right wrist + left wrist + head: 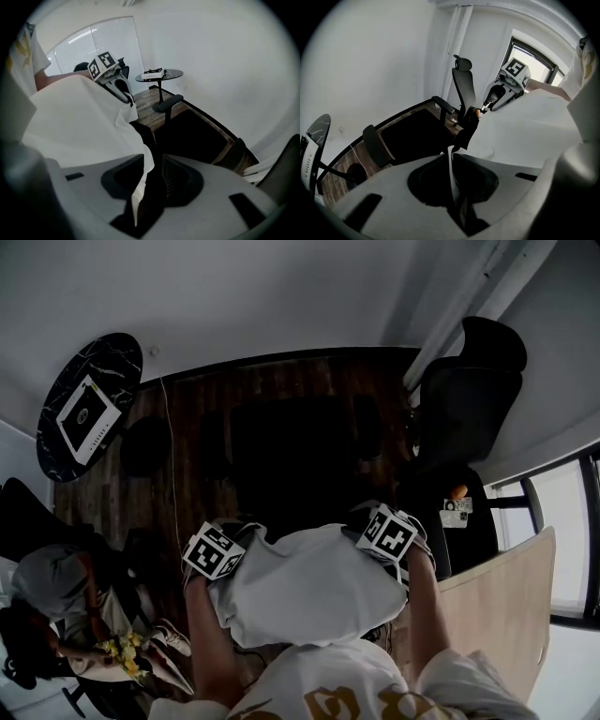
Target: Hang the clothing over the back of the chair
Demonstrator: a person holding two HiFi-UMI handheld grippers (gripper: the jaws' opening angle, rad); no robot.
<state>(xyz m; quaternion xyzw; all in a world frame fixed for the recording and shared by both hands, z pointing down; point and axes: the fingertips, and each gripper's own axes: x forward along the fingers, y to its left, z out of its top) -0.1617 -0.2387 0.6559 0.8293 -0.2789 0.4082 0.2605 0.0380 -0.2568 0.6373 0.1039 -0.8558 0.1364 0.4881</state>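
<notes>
The left gripper is clamped on the white garment's left edge. At the garment's right edge, the right gripper stands apart, with cloth between its jaws.

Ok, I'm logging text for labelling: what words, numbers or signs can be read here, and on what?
No text can be read.
White box on the round table: print too small.
White label on the black chair: too small.
Gold print on the person's shirt: cut off, unreadable.
Marker cubes: black-and-white squares, no words.
</notes>
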